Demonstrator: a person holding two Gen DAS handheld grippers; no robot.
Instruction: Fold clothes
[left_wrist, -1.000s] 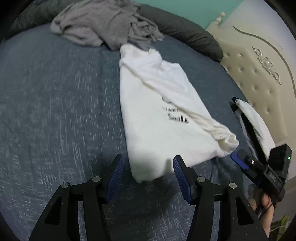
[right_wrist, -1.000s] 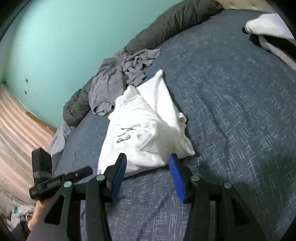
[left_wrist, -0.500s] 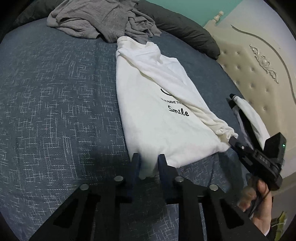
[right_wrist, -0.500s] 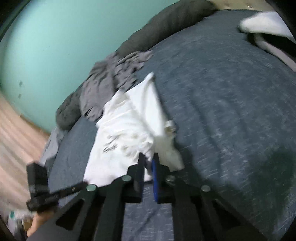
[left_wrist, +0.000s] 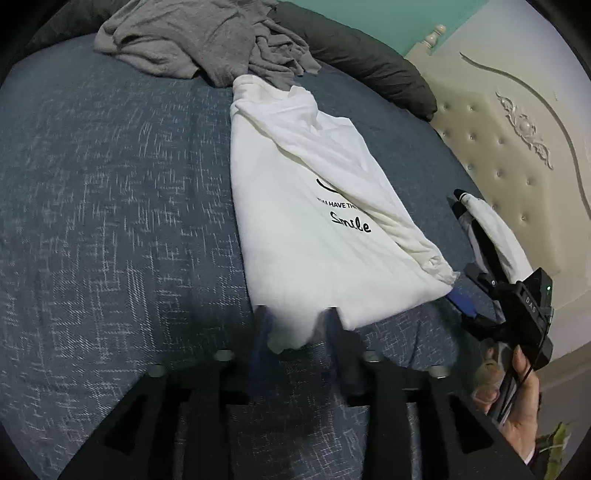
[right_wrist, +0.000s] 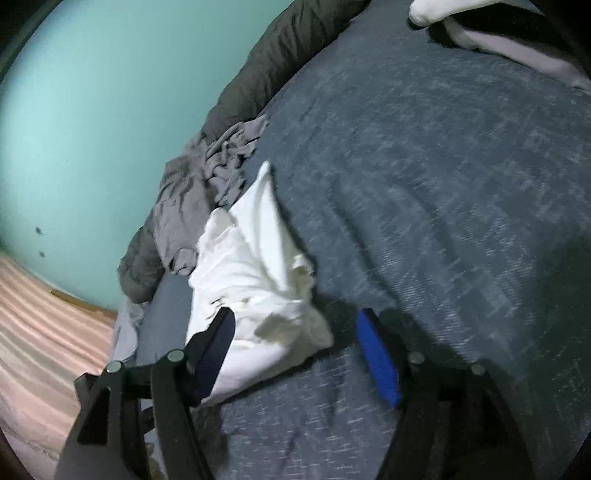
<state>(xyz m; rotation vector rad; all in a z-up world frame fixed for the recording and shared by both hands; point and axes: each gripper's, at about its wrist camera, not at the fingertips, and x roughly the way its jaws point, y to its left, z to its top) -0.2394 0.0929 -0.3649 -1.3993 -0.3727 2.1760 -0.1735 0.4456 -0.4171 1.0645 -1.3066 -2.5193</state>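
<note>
I hold two hand-held grippers over a bed (left_wrist: 110, 221) covered in blue-grey fabric. A white T-shirt (left_wrist: 314, 221) printed with "Smile" lies partly folded, sleeves tucked in, forming a long strip. In the left wrist view its long axis runs from the lower centre of the frame up toward the upper centre, where its collar end touches a crumpled grey garment (left_wrist: 199, 40).

My left hand-held gripper (left_wrist: 295, 332) sits at the bottom centre, fingers somewhat apart, with the near hem corner between them; motion blur hides whether they pinch it. My right hand-held gripper (right_wrist: 299, 354), seen at the lower right of the left view, is spread wide around the other near corner, holding nothing.

Both grippers meet the same near hem, one per corner, so I judge any next fold would carry that end away from me, along the strip.
</note>
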